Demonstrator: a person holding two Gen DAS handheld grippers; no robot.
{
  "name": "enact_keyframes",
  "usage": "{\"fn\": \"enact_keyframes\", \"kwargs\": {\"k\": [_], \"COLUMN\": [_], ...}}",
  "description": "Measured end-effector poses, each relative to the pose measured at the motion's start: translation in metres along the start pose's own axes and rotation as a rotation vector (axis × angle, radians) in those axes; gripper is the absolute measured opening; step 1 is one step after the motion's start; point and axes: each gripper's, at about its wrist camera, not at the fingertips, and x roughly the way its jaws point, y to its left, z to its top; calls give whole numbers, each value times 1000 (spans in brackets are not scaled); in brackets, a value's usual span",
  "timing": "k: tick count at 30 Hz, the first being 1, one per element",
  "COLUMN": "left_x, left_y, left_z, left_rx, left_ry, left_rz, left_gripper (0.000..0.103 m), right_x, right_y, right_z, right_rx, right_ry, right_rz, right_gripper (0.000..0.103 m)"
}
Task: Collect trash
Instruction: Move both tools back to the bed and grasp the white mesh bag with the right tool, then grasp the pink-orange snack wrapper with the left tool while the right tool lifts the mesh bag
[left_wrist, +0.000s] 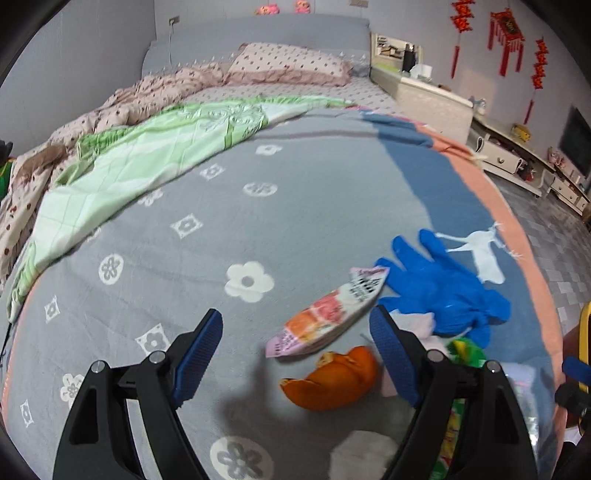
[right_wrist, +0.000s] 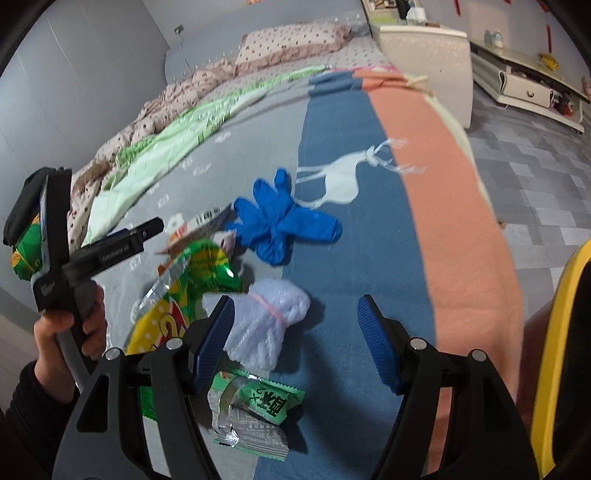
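Trash lies on the bed. In the left wrist view my left gripper is open above a pink-orange snack wrapper and an orange peel, with a blue glove beyond. In the right wrist view my right gripper is open over a white bubble-wrap bundle. A small green wrapper lies below it, a green-yellow chip bag to the left, and the blue glove farther off. The left gripper shows there at the left, held by a hand.
The grey flowered bedspread has a blue and peach border. A green quilt and pink pillows lie at the far end. A white cabinet and tiled floor are on the right. A yellow-rimmed container edge is at the right.
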Motion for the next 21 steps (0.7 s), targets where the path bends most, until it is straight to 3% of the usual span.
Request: {"fn": "enact_keyframes", "kwargs": {"k": [13,17,21], "left_x": [51,63,68], "left_y": [-21,-25,-22], "left_z": [-6,-6,-6], "left_rx": [98,100,82], "left_ry": [92,124,128], "left_rz": [-22,-62,-95], "left_gripper": [77,61,50], "right_x": [33,43,51], "right_y": [14,21,28], "right_z": [-10,-10,-7], "right_rx": [-37,-60,-84], "right_ry": [78,94,111], "right_rz": [41,53,83], "right_gripper": [66,63,52]}}
